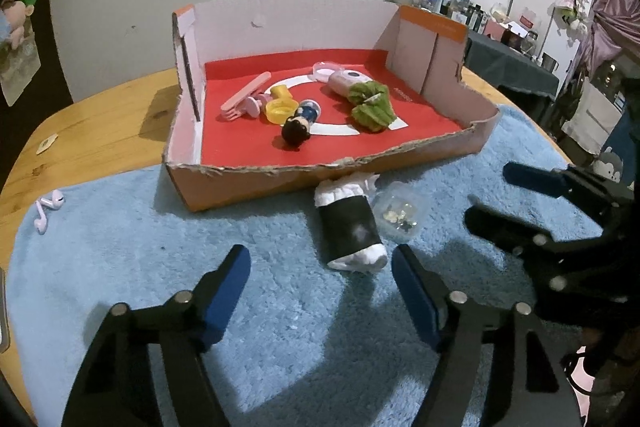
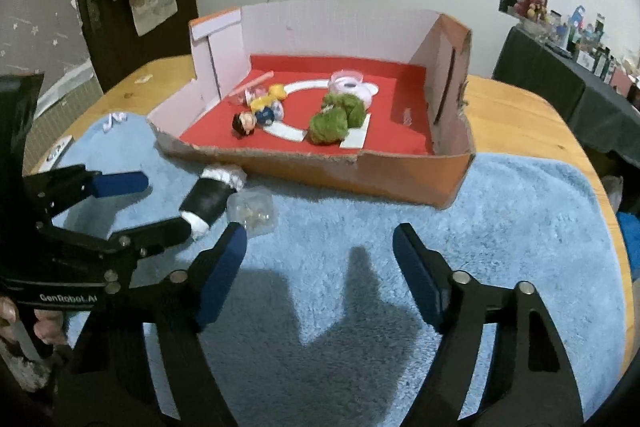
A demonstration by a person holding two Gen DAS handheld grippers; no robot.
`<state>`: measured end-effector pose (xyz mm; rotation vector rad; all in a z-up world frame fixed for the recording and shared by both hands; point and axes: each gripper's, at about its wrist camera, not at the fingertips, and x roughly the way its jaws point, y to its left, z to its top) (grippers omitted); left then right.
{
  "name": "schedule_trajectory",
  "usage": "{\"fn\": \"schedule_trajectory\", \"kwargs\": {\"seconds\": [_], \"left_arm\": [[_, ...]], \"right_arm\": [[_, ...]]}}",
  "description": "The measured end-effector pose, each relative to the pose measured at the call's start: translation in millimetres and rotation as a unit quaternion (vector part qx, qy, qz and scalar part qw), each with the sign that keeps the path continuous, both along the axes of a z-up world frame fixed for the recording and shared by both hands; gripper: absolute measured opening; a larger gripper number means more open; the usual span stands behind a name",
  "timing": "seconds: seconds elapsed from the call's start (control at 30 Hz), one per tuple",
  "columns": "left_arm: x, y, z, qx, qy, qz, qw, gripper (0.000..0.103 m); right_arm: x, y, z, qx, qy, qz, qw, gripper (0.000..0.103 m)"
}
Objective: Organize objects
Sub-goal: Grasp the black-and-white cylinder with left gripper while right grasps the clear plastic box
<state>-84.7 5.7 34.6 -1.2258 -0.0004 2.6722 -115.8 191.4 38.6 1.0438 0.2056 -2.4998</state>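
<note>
Wooden table (image 1: 100, 115) with blue mat (image 1: 280, 307); cardboard box (image 1: 400, 159) at the mat's far edge already holds toys. Black-and-white roll (image 1: 352, 227) and clear case (image 1: 400, 215) lie just in front of the box. Left gripper (image 1: 320, 291) and right gripper (image 2: 320, 259) both apart, empty; likely pre-grasp, next move: close on the roll, lift into the box.

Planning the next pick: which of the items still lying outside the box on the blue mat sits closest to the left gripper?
The rolled black-and-white sock, just ahead of the left gripper. The small clear plastic case lies beyond it to the right; the pink earbuds sit at the mat's far left edge.
</note>
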Motion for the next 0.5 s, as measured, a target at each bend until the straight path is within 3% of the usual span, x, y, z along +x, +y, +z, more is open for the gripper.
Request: {"fn": "schedule_trajectory", "kwargs": {"seconds": [0.27,0.5], "left_arm": [[-9.1,5.5,-1.9,0.009,-0.012,-0.013,0.9998,0.056],[-16.1,3.7,-2.0,0.023,-0.022,-0.014,0.9994,0.052]], "right_arm": [[-4.7,-14.3,-12.5,0.019,-0.017,0.03,0.999,0.061],[-7.6,-21.0,-14.9,0.023,-0.02,0.053,0.998,0.057]]}}
